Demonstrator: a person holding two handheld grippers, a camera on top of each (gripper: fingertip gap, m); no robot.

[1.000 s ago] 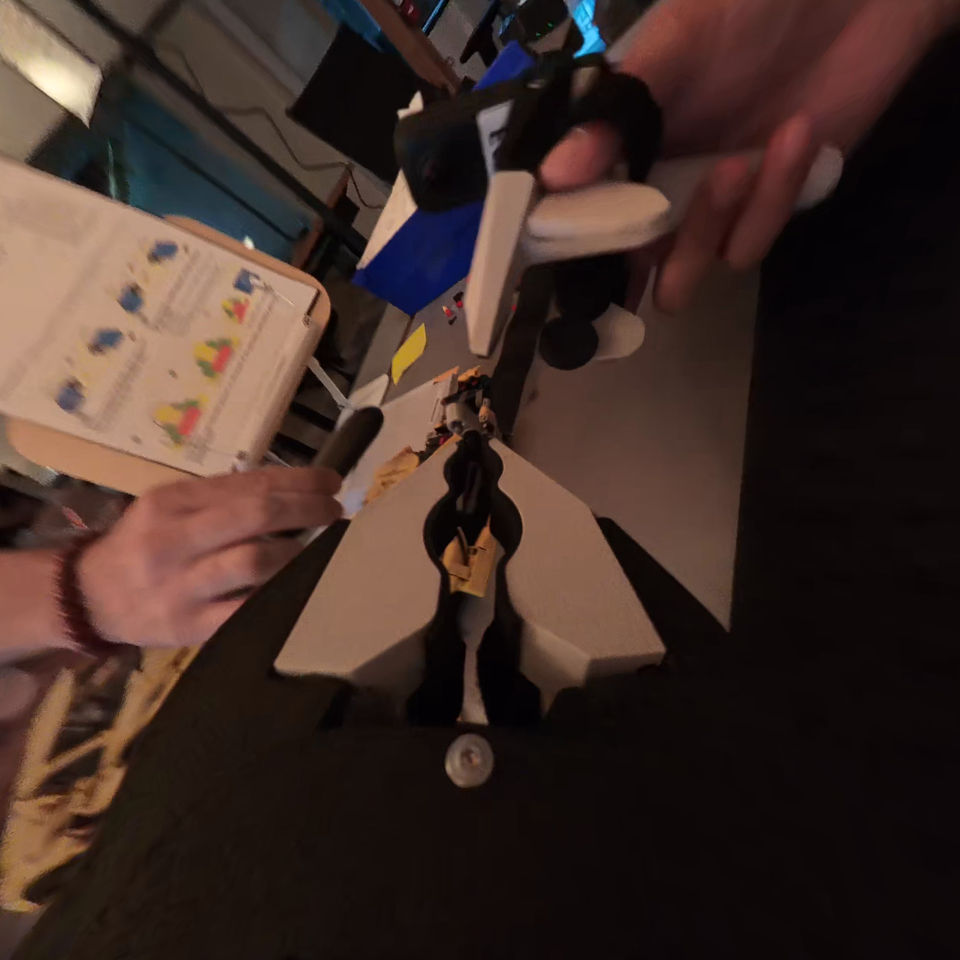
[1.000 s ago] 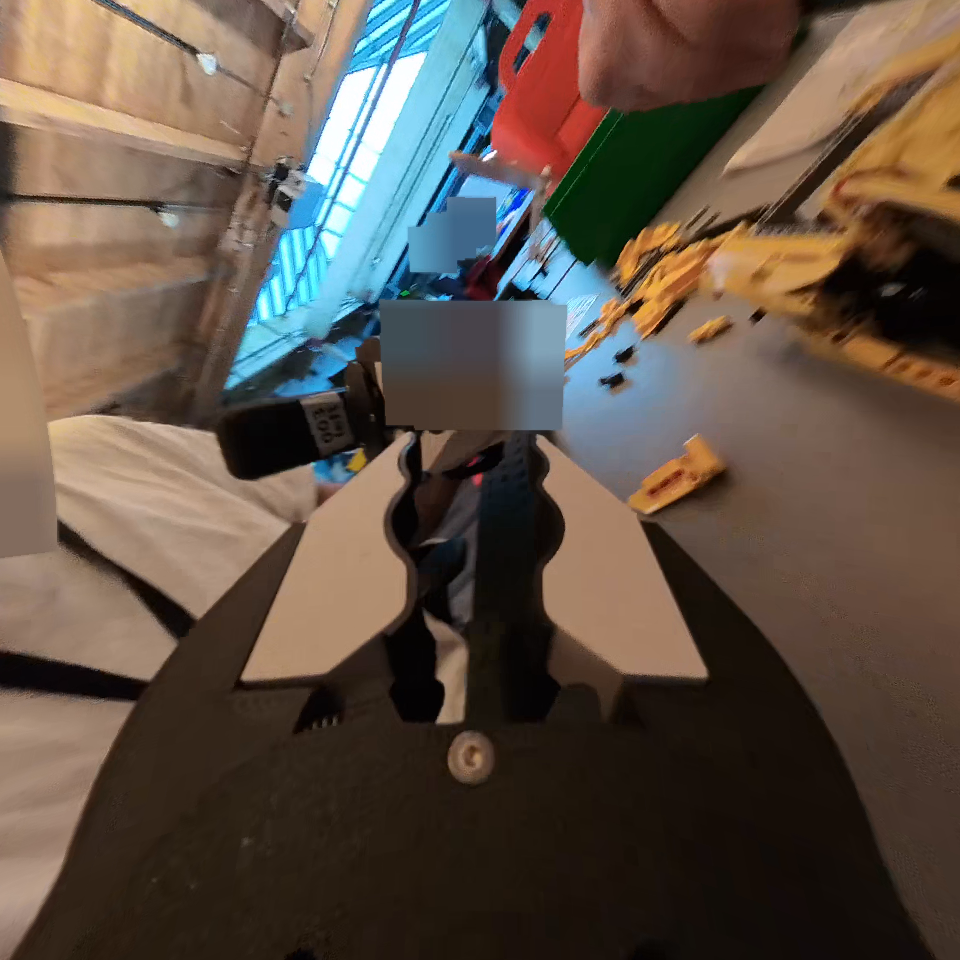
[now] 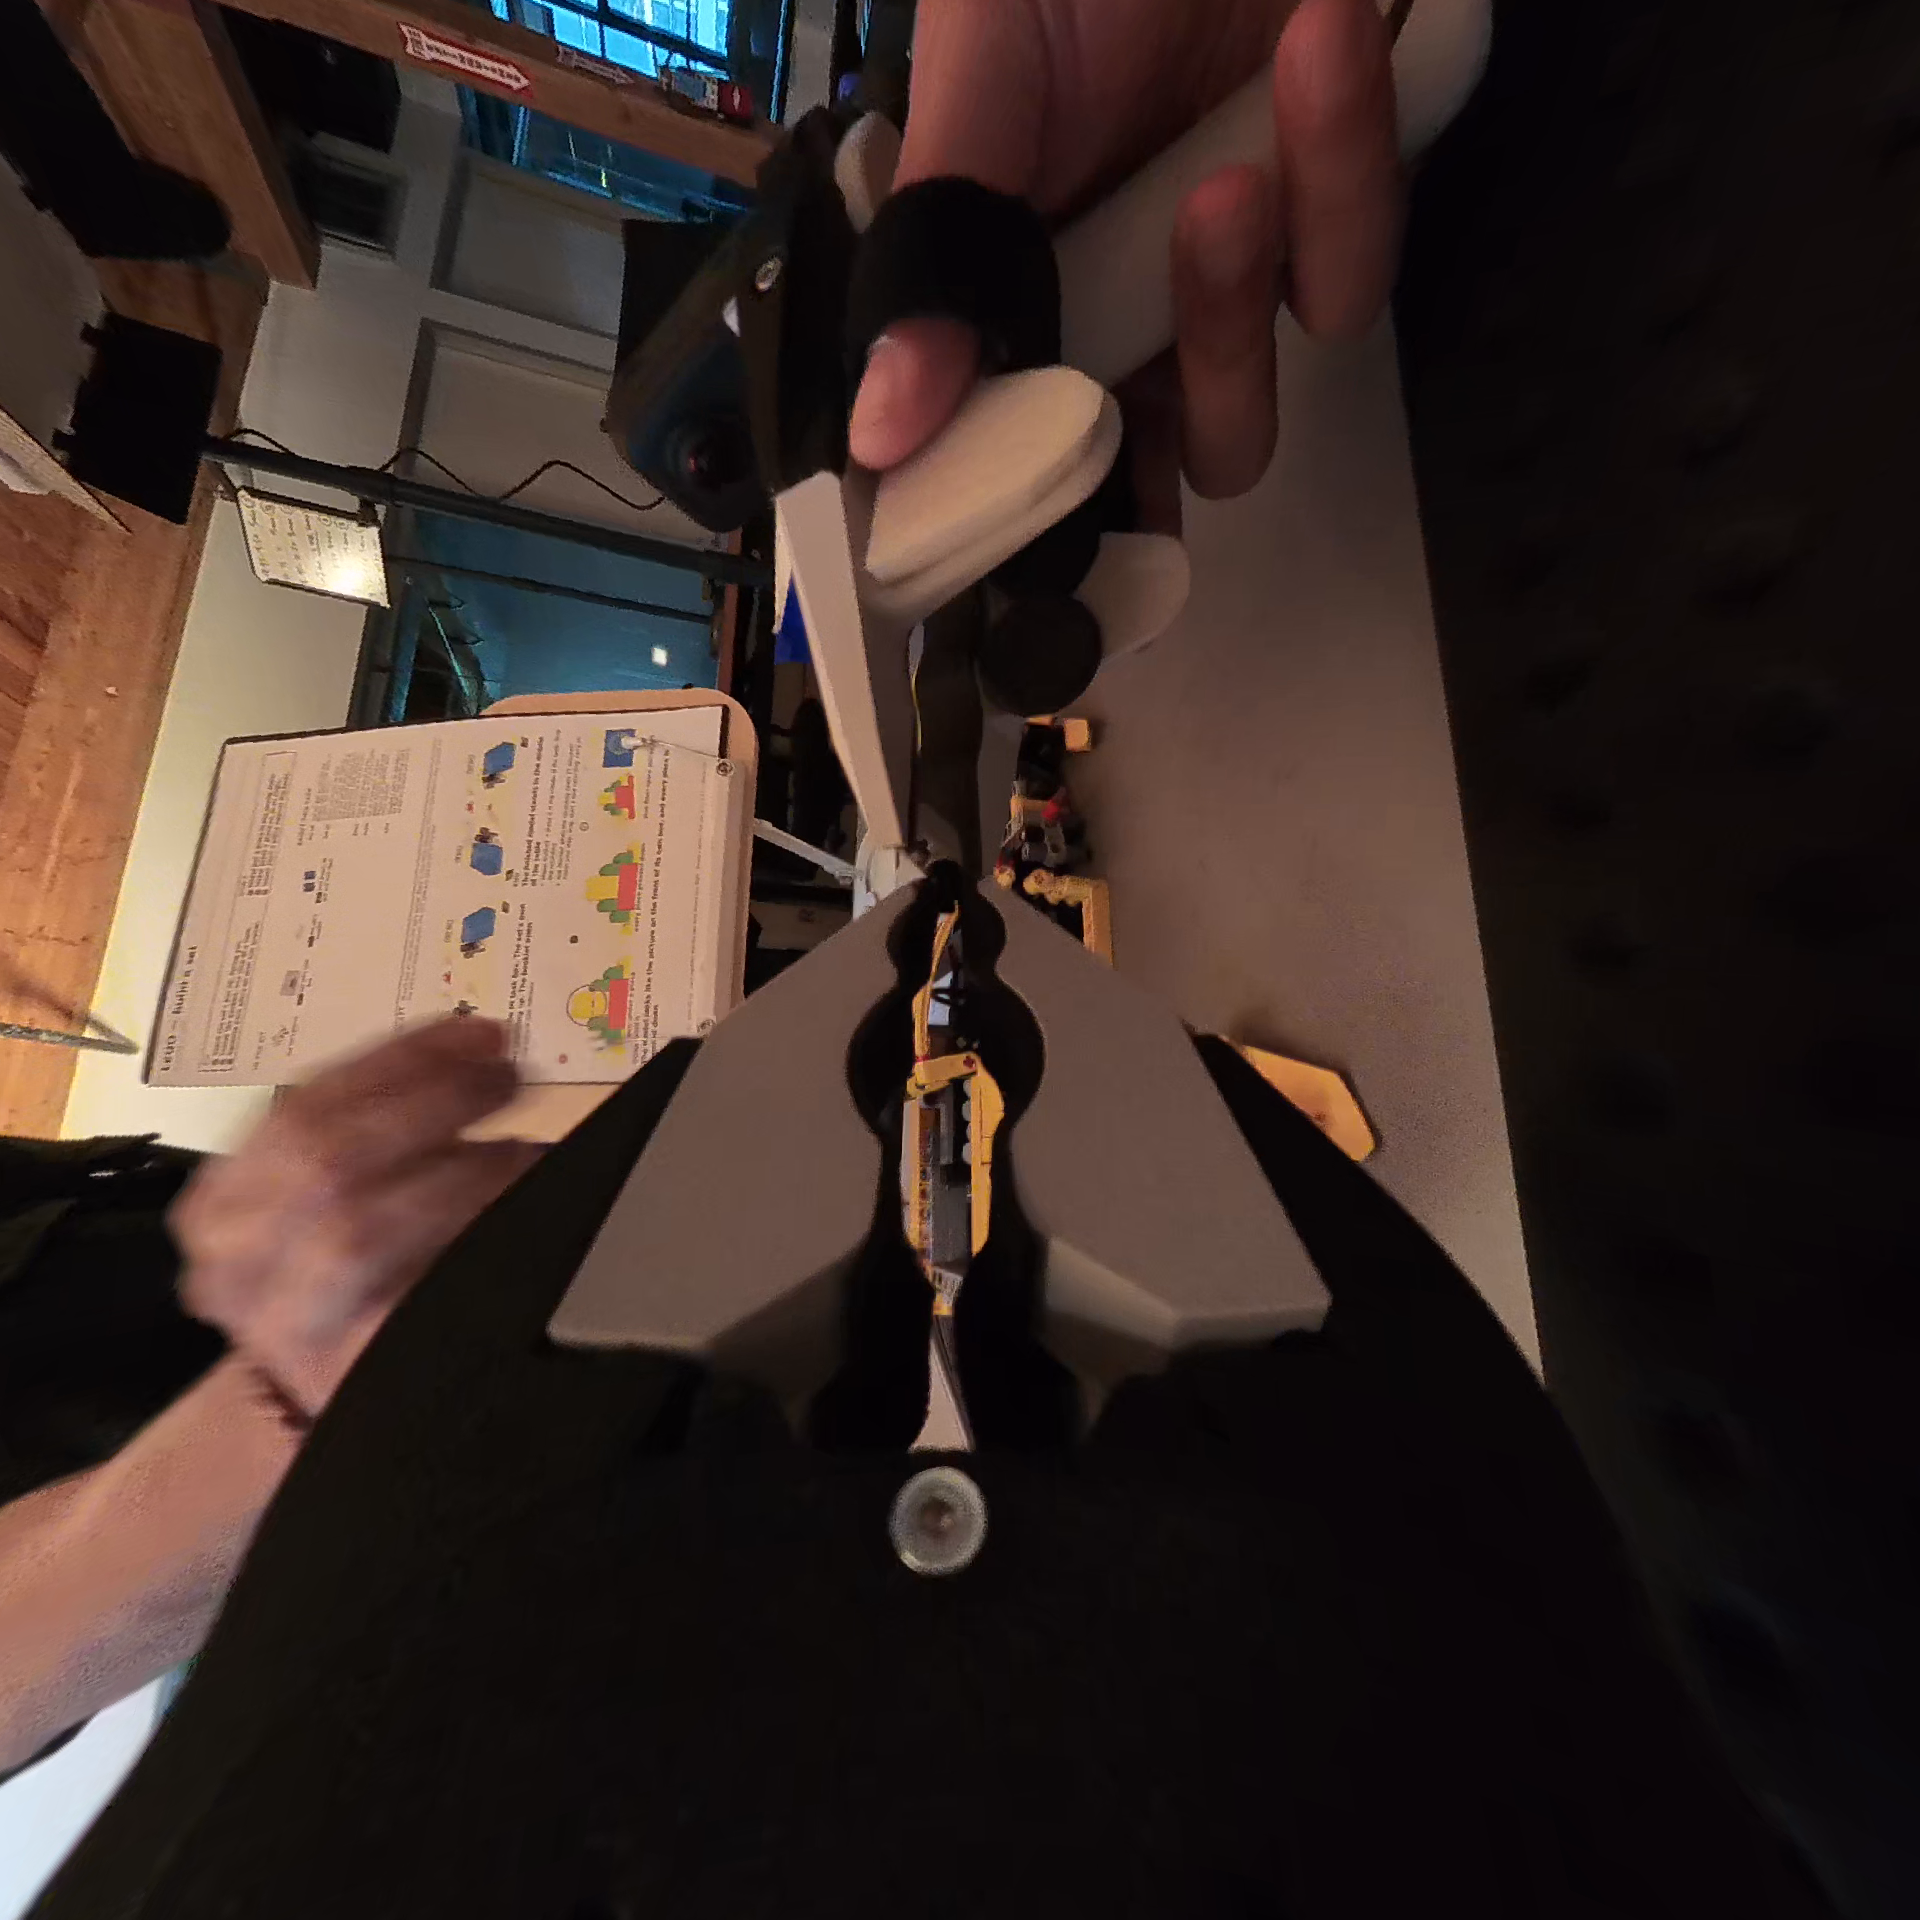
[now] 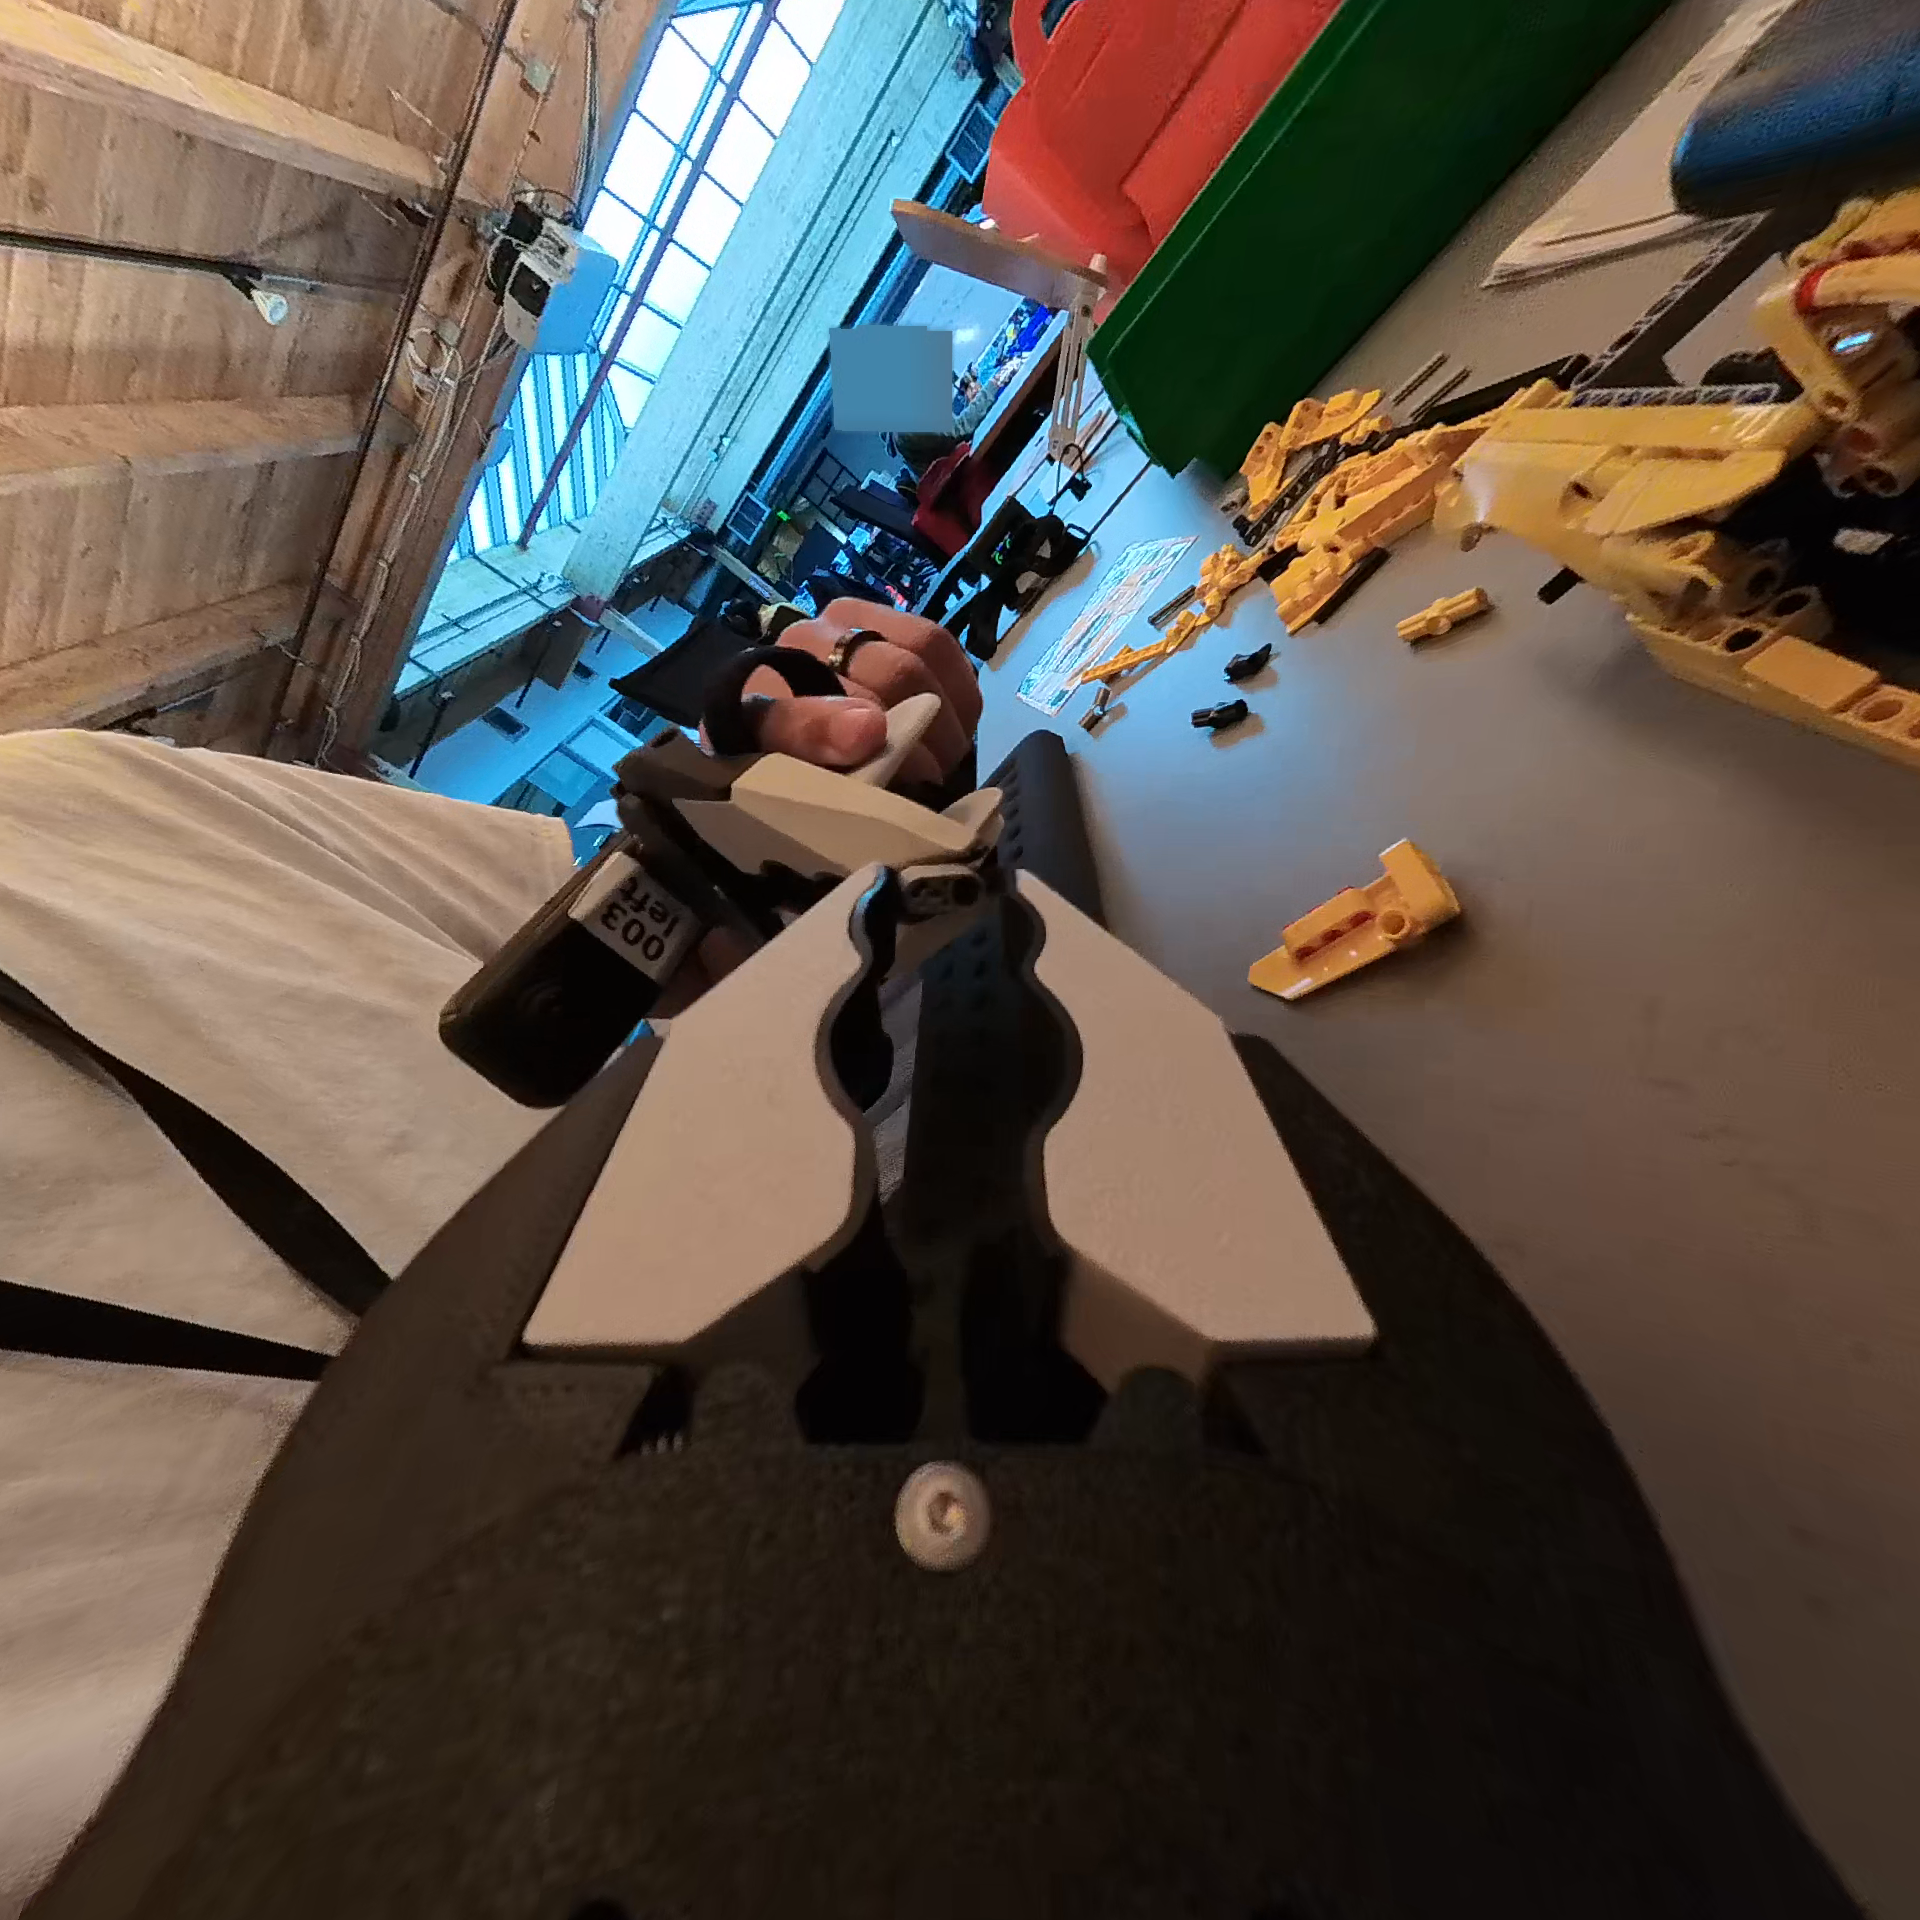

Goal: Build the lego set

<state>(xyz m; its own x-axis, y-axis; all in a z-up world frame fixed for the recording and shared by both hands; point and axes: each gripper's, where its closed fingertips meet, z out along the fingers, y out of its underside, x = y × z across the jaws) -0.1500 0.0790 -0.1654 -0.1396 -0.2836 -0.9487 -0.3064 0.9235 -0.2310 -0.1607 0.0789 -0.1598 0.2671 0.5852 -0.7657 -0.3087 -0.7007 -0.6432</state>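
A long black studded lego beam (image 4: 977,1060) runs lengthwise through the clenched right claw (image 4: 951,904), its far end meeting the left claw (image 3: 940,883), clenched too, while the yellow model (image 4: 1662,499) lies rightward on the worktop (image 4: 1455,1195).

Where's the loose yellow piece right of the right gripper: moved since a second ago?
No. The loose yellow piece lies on the grey table at the same offset from the two small black pieces beyond it.
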